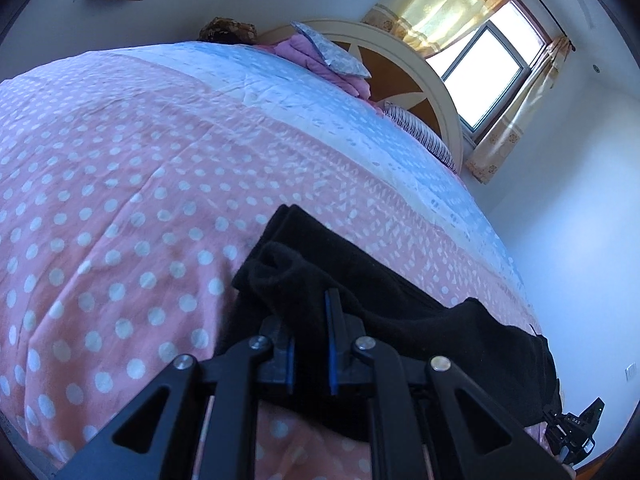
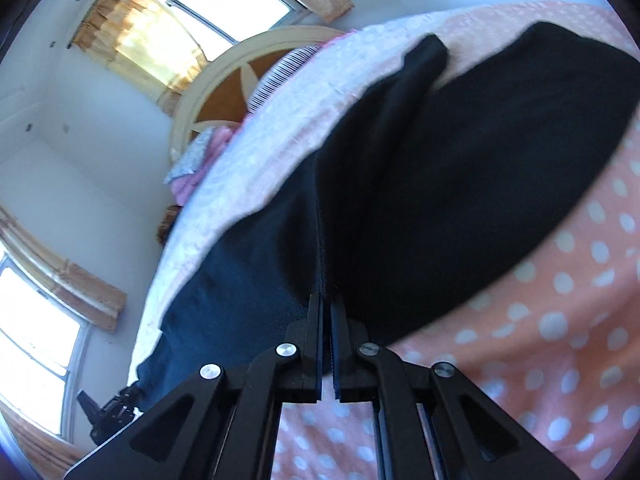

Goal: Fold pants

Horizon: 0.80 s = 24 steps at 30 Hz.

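Black pants (image 1: 384, 300) lie on a pink polka-dot bedspread (image 1: 100, 200). In the left wrist view my left gripper (image 1: 310, 312) is shut on a bunched edge of the pants, with black cloth between the blue pads and over the left finger. In the right wrist view the pants (image 2: 460, 184) spread wide across the bed and hang off its left edge. My right gripper (image 2: 326, 308) is shut on a seam of the pants, lifting the cloth into a ridge. The right gripper also shows in the left wrist view (image 1: 576, 432), at the far end of the pants.
The bedspread (image 2: 560, 340) covers the bed. A round headboard (image 1: 416, 76) stands at the far end with pink bedding (image 1: 316, 56), a grey pillow (image 1: 332, 50) and a striped pillow (image 1: 420, 132). A curtained window (image 1: 488, 68) is beyond. White walls surround the bed.
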{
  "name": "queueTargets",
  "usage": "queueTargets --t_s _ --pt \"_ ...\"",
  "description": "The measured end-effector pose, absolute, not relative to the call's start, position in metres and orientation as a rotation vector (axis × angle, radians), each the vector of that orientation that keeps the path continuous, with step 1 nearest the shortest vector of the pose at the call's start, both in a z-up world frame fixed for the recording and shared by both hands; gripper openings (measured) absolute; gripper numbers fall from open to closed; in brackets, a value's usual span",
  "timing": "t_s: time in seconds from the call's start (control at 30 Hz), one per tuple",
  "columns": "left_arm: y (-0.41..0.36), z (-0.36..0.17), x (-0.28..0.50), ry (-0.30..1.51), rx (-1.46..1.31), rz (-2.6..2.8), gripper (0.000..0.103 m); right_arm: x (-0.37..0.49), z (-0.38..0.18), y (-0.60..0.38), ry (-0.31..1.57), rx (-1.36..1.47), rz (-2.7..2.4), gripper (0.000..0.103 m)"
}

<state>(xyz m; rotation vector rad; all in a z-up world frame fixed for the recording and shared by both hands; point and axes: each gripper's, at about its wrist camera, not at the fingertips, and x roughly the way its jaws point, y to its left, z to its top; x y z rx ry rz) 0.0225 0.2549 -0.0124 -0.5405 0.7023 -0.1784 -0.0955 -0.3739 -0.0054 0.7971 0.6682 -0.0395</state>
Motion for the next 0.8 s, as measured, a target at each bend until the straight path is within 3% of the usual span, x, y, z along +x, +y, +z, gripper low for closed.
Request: queueTargets --t_s 0.27,0.47,0.63,0.8 --pt "0.258 0.003 0.043 0.671 -0.597 -0.227 0.012 -0.098 0.002 -0.375 0.663 0.767 -0.032 0.003" --pt "0.252 0.032 0.052 0.613 -0.585 -0.262 0.014 -0.088 0.044 -0.384 0.567 0.707 -0.021 0.003" --pt "0.251 -0.012 0.039 0.773 -0.501 -0.165 0.014 -0.087 0.023 -0.387 0.645 0.686 -0.056 0.003" --pt "0.257 -0.018 0.014 0.75 -0.533 -0.146 0.014 -0.094 0.002 -0.39 0.641 0.744 -0.067 0.003"
